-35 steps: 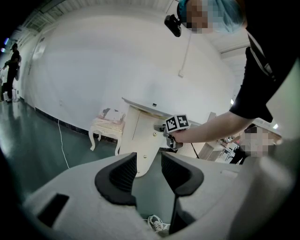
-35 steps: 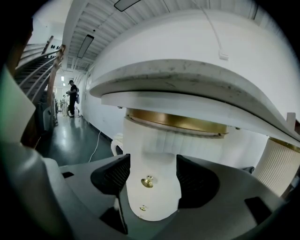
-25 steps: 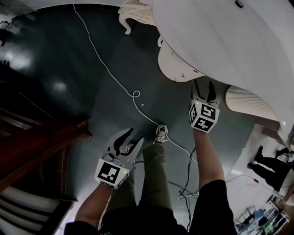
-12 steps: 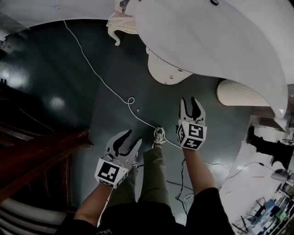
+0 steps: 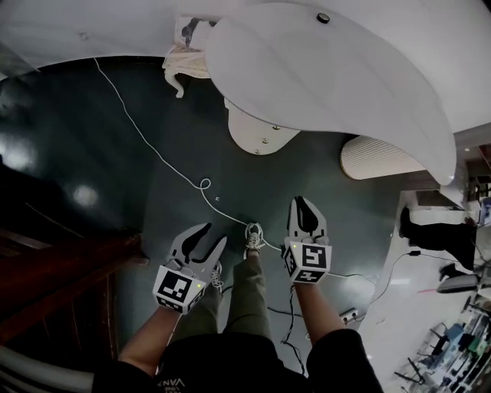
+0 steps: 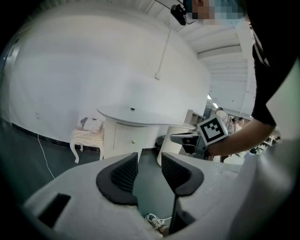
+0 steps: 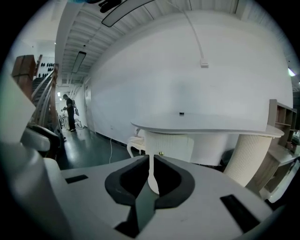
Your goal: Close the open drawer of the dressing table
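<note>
Left gripper [image 5: 212, 235] fingers [image 6: 117, 176] apart, empty; right gripper [image 5: 304, 204] fingers [image 7: 126, 180] just closing, nearly together, empty; white rounded drawer [image 5: 257, 134] farther off.

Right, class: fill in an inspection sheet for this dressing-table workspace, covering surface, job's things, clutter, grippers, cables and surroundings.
Surface: white tabletop, bare except one small dark object.
Job's things: drawer unit under the top; front looks flush, no drawer seen open.
Clutter: nothing seen.
Grippers: left gripper open, empty; right gripper jaws have just been closing, almost together, nothing between them; both clear of the table.
Cables: white cable loops across the dark floor; black cables by the person's shoe.
Surroundings: white stool, ribbed column, wooden stairs.
</note>
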Demonstrator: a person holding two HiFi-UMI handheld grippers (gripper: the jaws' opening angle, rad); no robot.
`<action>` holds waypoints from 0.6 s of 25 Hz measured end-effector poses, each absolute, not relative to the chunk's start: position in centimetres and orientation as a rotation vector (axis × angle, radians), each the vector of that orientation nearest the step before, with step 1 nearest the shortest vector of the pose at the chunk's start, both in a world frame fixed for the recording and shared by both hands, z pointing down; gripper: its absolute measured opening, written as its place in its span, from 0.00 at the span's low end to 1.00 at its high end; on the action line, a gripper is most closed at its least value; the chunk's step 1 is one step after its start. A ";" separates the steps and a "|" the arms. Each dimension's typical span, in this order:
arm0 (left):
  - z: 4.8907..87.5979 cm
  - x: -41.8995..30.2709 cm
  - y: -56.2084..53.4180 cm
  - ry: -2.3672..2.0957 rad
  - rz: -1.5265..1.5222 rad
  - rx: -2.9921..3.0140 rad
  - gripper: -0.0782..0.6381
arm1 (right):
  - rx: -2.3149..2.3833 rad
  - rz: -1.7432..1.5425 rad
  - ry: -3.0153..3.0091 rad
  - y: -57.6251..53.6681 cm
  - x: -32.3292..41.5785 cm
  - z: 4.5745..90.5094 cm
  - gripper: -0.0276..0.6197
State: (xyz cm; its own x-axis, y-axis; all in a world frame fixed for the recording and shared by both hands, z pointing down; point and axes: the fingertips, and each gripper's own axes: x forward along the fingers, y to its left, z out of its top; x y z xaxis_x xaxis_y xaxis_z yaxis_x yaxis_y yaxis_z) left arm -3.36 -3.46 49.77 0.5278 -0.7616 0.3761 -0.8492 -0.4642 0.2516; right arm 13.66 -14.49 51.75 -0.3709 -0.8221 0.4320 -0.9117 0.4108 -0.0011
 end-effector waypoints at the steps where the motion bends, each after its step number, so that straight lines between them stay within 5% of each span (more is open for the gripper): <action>1: 49.6 -3.3 -3.3 -1.316 0.297 2.370 0.33 | 1.502 0.356 -2.302 -13.8 14.0 51.5 0.08; 15: 46.0 -3.2 -1.3 -1.287 0.298 2.432 0.29 | 1.620 0.594 -2.259 -4.9 14.2 48.3 0.05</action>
